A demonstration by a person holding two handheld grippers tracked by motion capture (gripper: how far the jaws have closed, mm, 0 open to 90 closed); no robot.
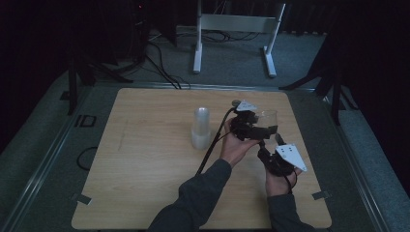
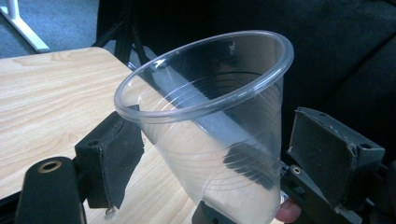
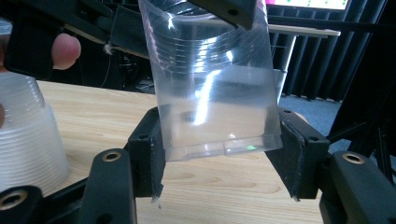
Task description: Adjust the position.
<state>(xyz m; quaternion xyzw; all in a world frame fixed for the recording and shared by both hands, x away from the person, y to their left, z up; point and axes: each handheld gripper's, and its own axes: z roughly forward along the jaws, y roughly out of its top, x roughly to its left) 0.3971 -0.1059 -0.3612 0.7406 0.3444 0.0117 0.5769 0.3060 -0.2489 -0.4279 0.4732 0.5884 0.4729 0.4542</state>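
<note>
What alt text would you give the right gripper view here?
A clear plastic cup stands upright with its base clamped in the right gripper, above a light wooden table. The left gripper reaches in near the cup's top, and a stack of clear cups sits at the left edge.

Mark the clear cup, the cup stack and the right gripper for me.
clear cup (image 3: 215, 93), right gripper view, on its side wall.
cup stack (image 1: 200, 128), high view, mid-height of the stack.
right gripper (image 3: 219, 158), right gripper view, midway between its fingers, at the cup's base.

High view overhead, facing forward-down; both gripper views close on the shared clear cup (image 2: 210, 135).
</note>
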